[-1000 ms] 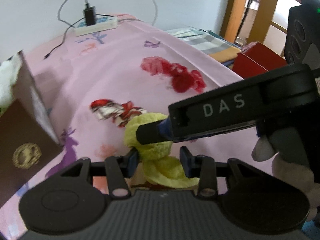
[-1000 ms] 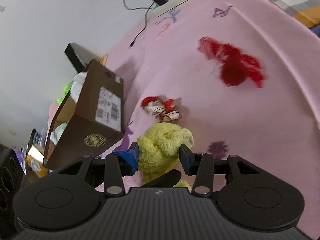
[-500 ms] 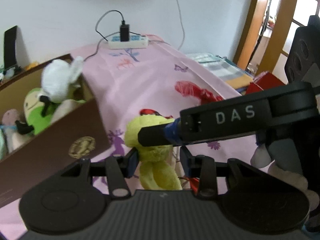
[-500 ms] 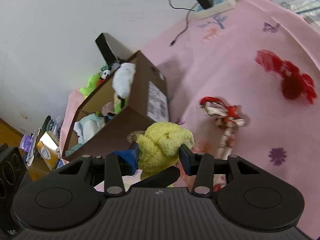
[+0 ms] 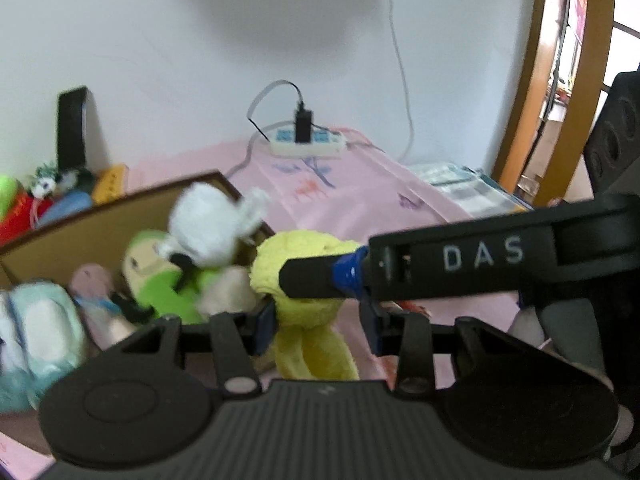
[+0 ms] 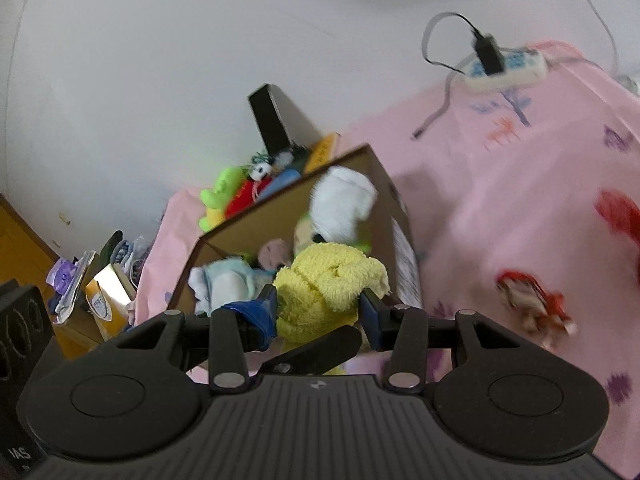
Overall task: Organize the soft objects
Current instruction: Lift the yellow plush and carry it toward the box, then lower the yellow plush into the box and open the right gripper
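A yellow plush toy hangs between both grippers, lifted off the pink bedspread. My left gripper is shut on its lower part. My right gripper is shut on its upper part, and one right finger crosses the left wrist view. Just left of the toy stands an open brown cardboard box, also in the right wrist view. It holds a white plush, a green plush and a pale blue plush.
On the bedspread to the right lie a red-and-white soft item and a red soft item. A power strip with cables lies by the wall. More plush toys sit behind the box. A wooden door frame stands at right.
Both grippers have carried the yellow plush up off the bedspread and leftward toward the box. The box's open top and the toys inside have come into view.
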{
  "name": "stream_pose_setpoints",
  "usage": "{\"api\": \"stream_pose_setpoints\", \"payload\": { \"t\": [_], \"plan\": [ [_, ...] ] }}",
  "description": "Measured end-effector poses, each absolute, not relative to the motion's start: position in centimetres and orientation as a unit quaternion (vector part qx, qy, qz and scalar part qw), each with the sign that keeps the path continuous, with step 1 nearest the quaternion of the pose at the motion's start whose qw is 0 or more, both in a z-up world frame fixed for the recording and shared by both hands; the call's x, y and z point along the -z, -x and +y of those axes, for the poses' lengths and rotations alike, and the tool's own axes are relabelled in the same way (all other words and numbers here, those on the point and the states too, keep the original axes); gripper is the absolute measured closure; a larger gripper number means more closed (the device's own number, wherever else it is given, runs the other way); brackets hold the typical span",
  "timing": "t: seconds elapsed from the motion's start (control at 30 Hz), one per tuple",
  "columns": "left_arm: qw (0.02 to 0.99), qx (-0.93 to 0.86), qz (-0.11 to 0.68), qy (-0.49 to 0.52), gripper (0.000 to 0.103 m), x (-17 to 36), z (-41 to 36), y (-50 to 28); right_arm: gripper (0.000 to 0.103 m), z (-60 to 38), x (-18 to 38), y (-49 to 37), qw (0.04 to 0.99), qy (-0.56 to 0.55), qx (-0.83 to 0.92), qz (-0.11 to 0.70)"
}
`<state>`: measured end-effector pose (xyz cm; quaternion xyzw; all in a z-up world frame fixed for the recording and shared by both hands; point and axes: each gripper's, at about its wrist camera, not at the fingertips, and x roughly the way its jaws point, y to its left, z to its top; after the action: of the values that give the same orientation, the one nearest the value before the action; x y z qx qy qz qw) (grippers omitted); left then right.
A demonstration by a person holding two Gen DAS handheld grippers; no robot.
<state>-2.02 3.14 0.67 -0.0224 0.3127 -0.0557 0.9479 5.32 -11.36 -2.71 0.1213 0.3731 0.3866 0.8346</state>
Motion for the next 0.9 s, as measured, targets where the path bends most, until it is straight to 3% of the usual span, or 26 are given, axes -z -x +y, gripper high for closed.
{"api": "stream_pose_setpoints", "payload": {
  "t": [0.33, 0.67, 0.9],
  "plan": [
    [0.957, 0.024, 0.290, 0.016, 0.065, -1.0, 7.9, -0.6, 0.073, -6.4, 2.8, -6.9, 0.846, -0.093, -0.401, 0.338],
    [0.937, 0.013, 0.347, 0.046, 0.065, 2.8, 11.1, -3.0, 0.073, -2.8, 5.7, -8.0, 0.846, -0.039, -0.377, 0.375],
    [0.925, 0.018, 0.372, 0.076, 0.056, 4.4, 12.1, -3.9, 0.075, -1.6, 6.2, -7.8, 0.853, -0.003, -0.367, 0.370]
  ]
}}
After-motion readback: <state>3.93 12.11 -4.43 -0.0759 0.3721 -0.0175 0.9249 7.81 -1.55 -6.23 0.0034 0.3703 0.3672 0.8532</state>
